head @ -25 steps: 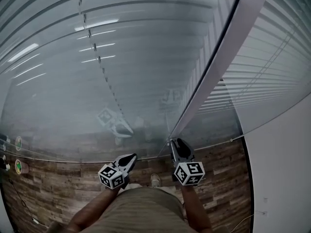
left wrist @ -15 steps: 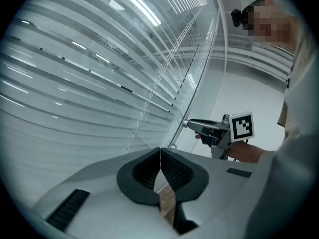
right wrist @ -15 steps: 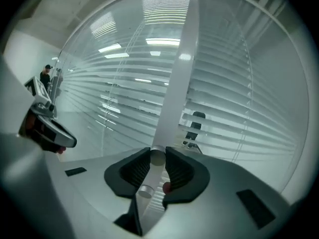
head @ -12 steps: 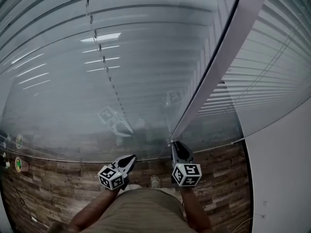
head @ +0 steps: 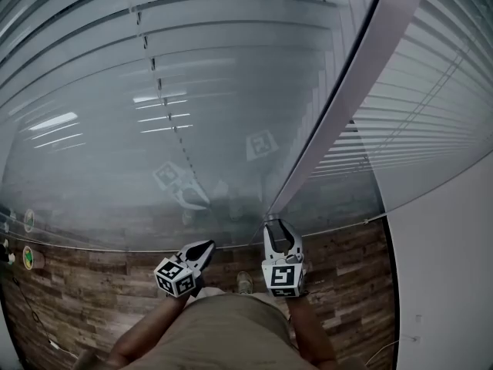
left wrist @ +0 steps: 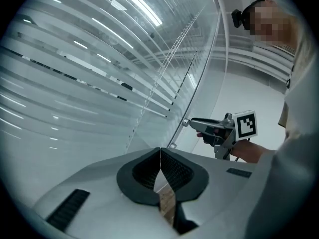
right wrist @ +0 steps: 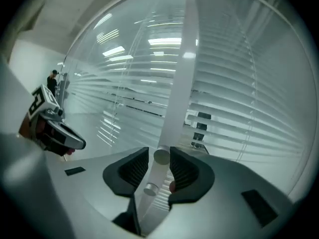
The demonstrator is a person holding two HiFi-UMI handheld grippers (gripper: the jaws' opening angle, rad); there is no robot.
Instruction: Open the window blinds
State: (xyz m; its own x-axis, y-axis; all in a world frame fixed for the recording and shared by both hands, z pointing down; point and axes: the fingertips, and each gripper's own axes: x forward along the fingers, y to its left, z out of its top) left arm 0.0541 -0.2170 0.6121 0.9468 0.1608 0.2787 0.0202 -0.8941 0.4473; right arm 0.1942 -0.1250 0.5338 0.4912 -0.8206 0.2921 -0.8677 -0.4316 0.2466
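Note:
The window blinds (head: 231, 21) hang with pale horizontal slats behind a glass pane. Their white tilt wand (head: 327, 122) runs down to my right gripper (head: 277, 223). In the right gripper view the wand's lower end (right wrist: 161, 156) sits between the two pads. The jaws are opening, and a small gap shows at the left pad (right wrist: 139, 166). My left gripper (head: 206, 247) hangs to the left of the wand, apart from it. Its jaws (left wrist: 160, 156) are shut with nothing between them. The right gripper (left wrist: 192, 123) also shows in the left gripper view, at the foot of the wand.
Ceiling lights and both grippers reflect in the glass pane (head: 115, 168). A ladder cord (head: 166, 122) runs down the slats at the left. A plain white wall (head: 447, 268) stands to the right, and a wood-plank floor (head: 85, 291) lies below.
My right gripper has rolled about its own axis at the wand's end, so its marker cube shows a different face. The left gripper has stayed where it was.

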